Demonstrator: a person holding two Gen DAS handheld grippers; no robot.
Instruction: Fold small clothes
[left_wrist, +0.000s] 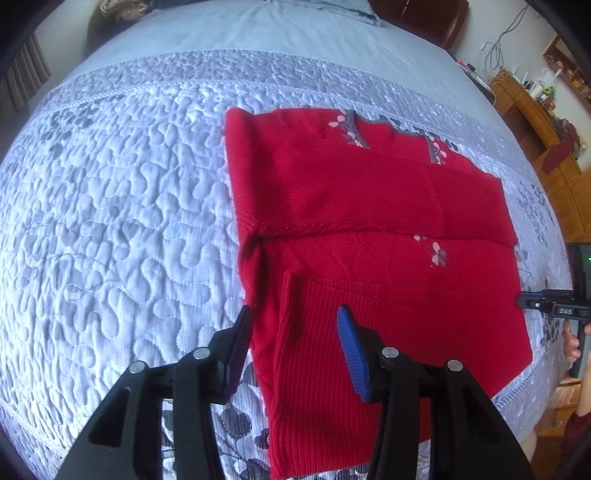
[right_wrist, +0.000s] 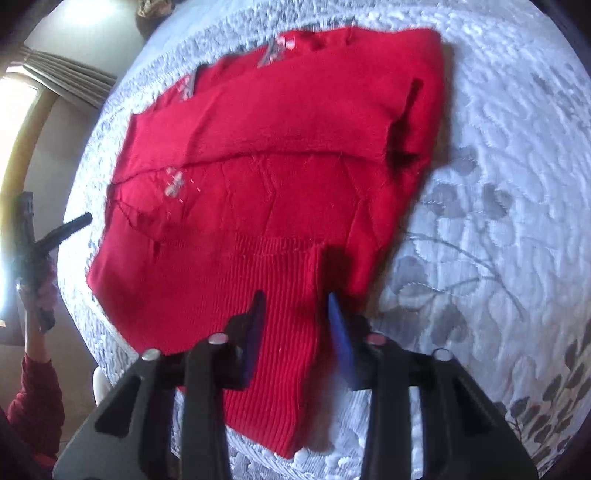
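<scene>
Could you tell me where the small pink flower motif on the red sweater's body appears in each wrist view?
Left wrist: flower motif right of centre, just below the folded sleeve's edge.
Right wrist: flower motif left of centre, below that same edge.
Shared landmark: the sweater's ribbed hem nearest both cameras.

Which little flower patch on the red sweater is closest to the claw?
The lone patch on the sweater's lower front is closest to the left claw. The other two sit up by the collar.
</scene>
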